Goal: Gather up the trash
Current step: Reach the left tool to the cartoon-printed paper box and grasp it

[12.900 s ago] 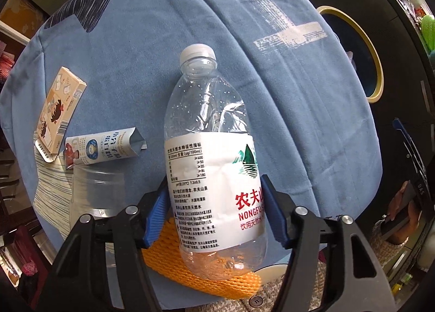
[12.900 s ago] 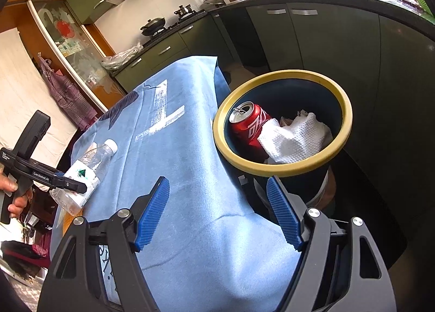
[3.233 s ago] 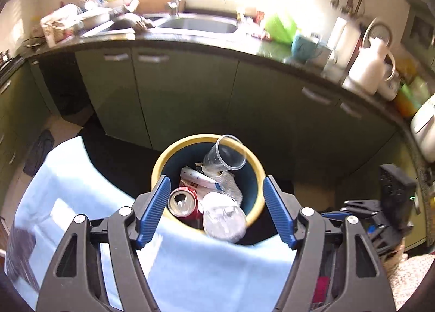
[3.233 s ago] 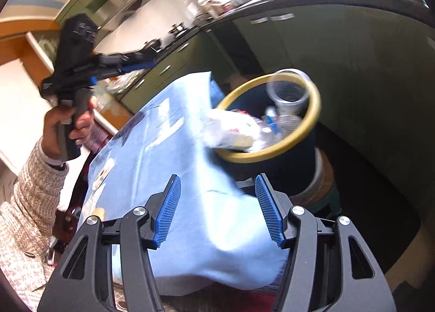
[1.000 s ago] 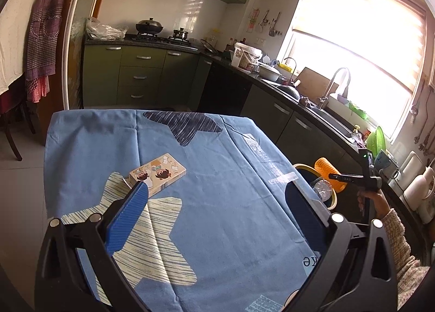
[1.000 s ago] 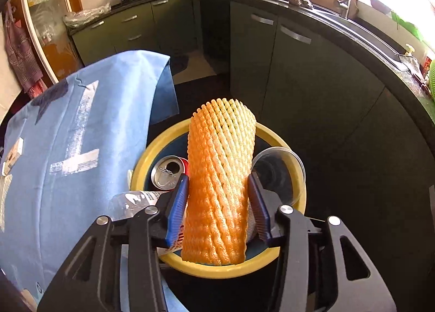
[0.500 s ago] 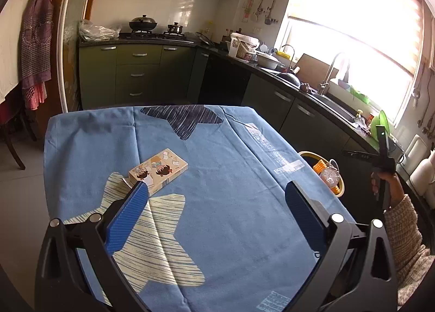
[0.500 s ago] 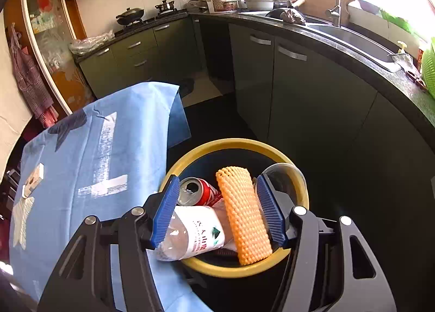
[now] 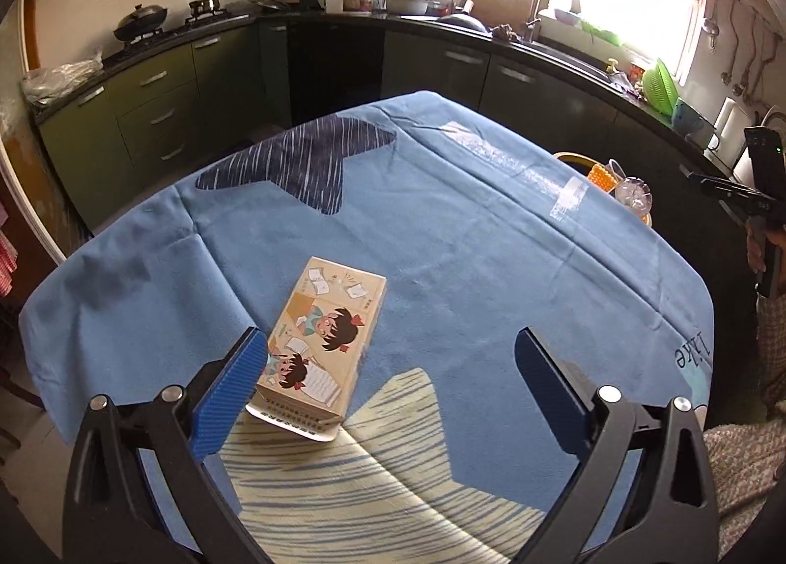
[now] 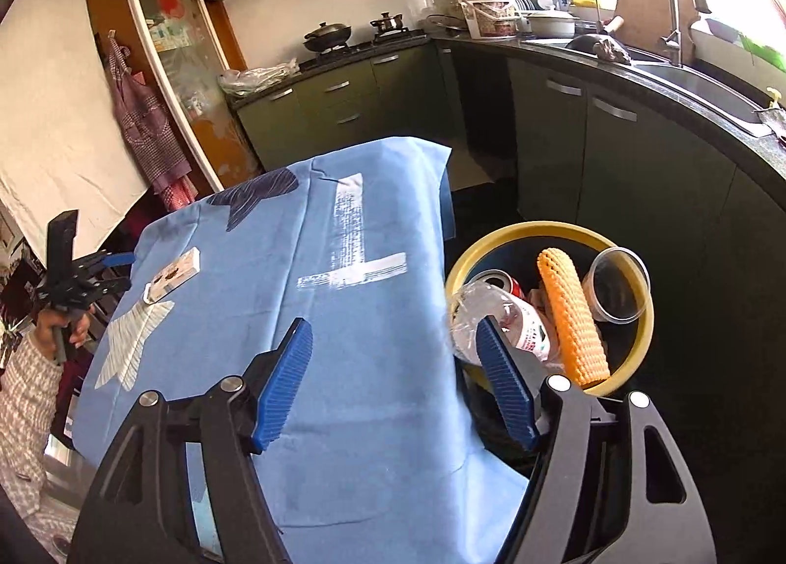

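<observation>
the left gripper (image 9: 388,377) has its two blue-padded fingers (image 9: 231,382) spread wide and grasping nothing; the left pad sits just beside the near corner of a tan rectangular cardboard carton printed with cartoon children (image 9: 324,343), though whether it touches the carton cannot be told. the carton lies flat on the blue tablecloth with dark and cream star shapes (image 9: 491,269), its near end over the edge of a cream striped star. near the cloth's right edge the letters "like" show upside down; the small print on the carton is too fine to read. the right gripper (image 10: 398,382) is also released, its ribbed blue fingers (image 10: 287,377) well apart and empty, hovering over the near corner of the cloth beside the round dark trash bin with a yellow rim (image 10: 633,357). inside the bin lie an orange foam mesh sleeve (image 10: 572,313) leaning on the near rim, a clear plastic cup (image 10: 616,284) on its side by the right rim, a crumpled clear plastic water bottle with a white label (image 10: 496,313) hanging over the left rim, and a red drink can (image 10: 496,281) behind it. the bottle label carries red and green marks that cannot be read here. in the right wrist view the carton appears far across the cloth, near the left gripper.
</observation>
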Tool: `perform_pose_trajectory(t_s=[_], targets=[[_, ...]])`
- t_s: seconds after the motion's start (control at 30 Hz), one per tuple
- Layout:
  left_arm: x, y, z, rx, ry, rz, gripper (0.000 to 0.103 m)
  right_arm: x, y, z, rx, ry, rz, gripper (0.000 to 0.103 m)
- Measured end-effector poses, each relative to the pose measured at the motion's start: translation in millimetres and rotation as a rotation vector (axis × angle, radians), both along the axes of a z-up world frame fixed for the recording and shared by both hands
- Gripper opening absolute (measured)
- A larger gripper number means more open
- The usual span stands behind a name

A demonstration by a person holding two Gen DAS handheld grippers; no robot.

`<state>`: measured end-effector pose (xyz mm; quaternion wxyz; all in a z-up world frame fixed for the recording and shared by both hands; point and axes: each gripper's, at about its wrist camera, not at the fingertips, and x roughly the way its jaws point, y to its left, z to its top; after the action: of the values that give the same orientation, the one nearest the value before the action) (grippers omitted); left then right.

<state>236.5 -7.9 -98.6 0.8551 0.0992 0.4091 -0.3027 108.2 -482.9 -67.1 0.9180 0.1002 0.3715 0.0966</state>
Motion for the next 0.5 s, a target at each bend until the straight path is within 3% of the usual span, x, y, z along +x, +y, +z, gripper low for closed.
perform_pose_trajectory(t_s=[0.23,0.5], targets=[[42,10,-30,0.011,0.087,-0.031,0.096,-7,25,4,-0.031,0.019,0.035,0.071],[49,3,-40,0.031,0.088,-0.082,0.096,-4,32,4,-0.04,0.034,0.043,0.071]])
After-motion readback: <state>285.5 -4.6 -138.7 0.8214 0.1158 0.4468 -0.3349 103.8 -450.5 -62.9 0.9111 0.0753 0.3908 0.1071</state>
